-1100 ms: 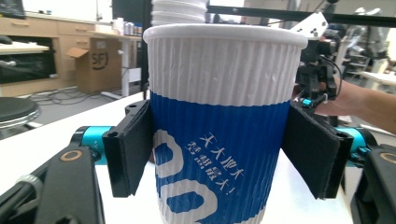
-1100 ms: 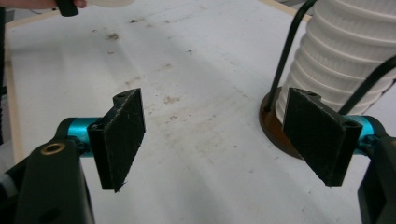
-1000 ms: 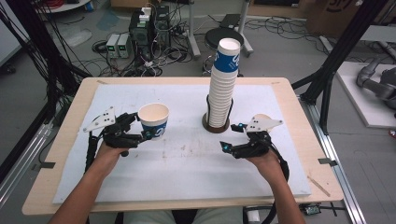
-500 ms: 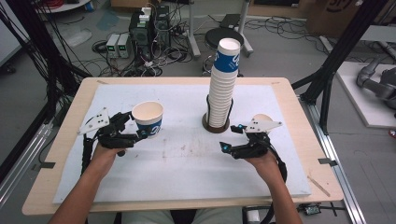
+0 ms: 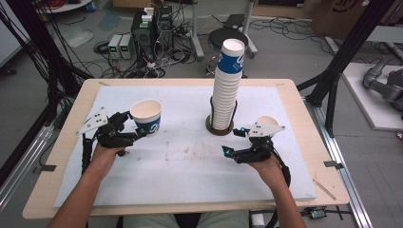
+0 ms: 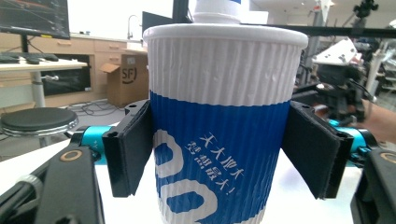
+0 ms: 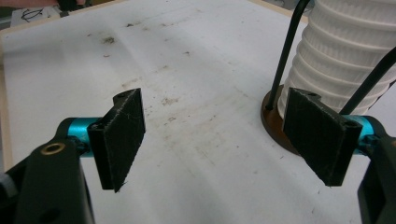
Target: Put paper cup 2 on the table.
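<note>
- The left hand-held gripper (image 5: 138, 131) pinches a single blue-and-white paper cup (image 5: 147, 117), one black pad pressed to each side of its blue band.
- In the left gripper view the cup (image 6: 222, 126) stands upright between the pads, white ribbed top above the blue band.
- This cup sits well to the left of the tall cup stack (image 5: 226, 85), over the white sheet on the counter (image 5: 304, 118); whether its base touches the sheet cannot be told.
- The stack stands in a round brown base with thin black rods (image 7: 286, 51) rising beside it.
- The right hand-held gripper (image 5: 234, 141) has its jaws spread wide with nothing between them, just in front of the stack's base (image 7: 275, 123).
</note>
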A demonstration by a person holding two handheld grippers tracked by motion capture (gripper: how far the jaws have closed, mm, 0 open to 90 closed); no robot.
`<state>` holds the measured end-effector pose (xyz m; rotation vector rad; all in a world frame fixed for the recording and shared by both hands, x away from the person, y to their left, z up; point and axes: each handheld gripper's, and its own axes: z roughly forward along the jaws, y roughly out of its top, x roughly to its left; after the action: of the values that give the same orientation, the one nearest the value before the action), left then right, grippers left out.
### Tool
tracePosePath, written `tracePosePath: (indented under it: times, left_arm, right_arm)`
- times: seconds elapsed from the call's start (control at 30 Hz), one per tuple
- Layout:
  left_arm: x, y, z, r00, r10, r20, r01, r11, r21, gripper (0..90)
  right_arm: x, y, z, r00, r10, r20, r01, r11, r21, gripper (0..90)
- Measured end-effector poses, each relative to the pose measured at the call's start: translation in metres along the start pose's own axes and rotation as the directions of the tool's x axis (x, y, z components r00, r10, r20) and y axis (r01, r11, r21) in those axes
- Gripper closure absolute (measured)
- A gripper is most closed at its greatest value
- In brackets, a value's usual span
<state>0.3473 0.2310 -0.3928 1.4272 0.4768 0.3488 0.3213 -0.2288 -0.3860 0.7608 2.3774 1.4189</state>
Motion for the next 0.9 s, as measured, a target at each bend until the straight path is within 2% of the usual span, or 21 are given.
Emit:
tracePosePath:
  times: [0.13, 0.3, 0.43, 0.53, 0.63, 0.73, 0.83, 0.9]
  left_arm:
    - [0.01, -0.004, 0.0, 0.9991, -0.008, -0.041, 0.008, 1.0, -0.004, 27.3]
    - [0.022, -0.01, 0.002, 0.9954, -0.037, -0.088, 0.033, 0.9987, -0.038, 27.3]
    - [0.032, -0.017, 0.004, 0.9911, -0.055, -0.121, 0.051, 0.9983, -0.029, 27.3]
    - [0.039, -0.023, 0.005, 0.9856, -0.059, -0.159, 0.058, 0.9983, -0.006, 27.4]
    - [0.045, -0.029, 0.007, 0.9769, -0.076, -0.2, 0.079, 0.9969, 0.004, 27.4]
    - [0.051, -0.035, 0.01, 0.9672, -0.085, -0.239, 0.098, 0.9943, 0.043, 27.4]
    - [0.055, -0.041, 0.015, 0.9607, -0.097, -0.26, 0.118, 0.9908, 0.067, 27.4]
    - [0.055, -0.044, 0.017, 0.9583, -0.088, -0.272, 0.117, 0.9889, 0.092, 27.4]
  right_arm:
    - [0.003, -0.004, -0.002, 1.0, 0.006, -0.005, -0.006, 1.0, 0.0, 21.9]
    - [0.002, -0.005, -0.004, 1.0, 0.002, 0.003, -0.002, 1.0, -0.007, 21.9]
    - [0.001, -0.005, -0.004, 0.9999, 0.013, 0.004, -0.013, 1.0, -0.013, 21.9]
    - [0.001, -0.004, -0.003, 0.9999, 0.01, 0.002, -0.01, 1.0, -0.014, 21.9]
    - [0.001, -0.005, -0.002, 0.9999, 0.012, 0.0, -0.012, 1.0, -0.012, 22.0]
    - [0.002, -0.005, -0.001, 0.9999, 0.01, -0.004, -0.01, 1.0, -0.009, 22.0]
    - [0.002, -0.006, -0.001, 1.0, 0.008, -0.004, -0.008, 1.0, -0.009, 22.0]
    - [0.002, -0.006, -0.002, 1.0, 0.007, -0.006, -0.007, 1.0, -0.01, 22.0]
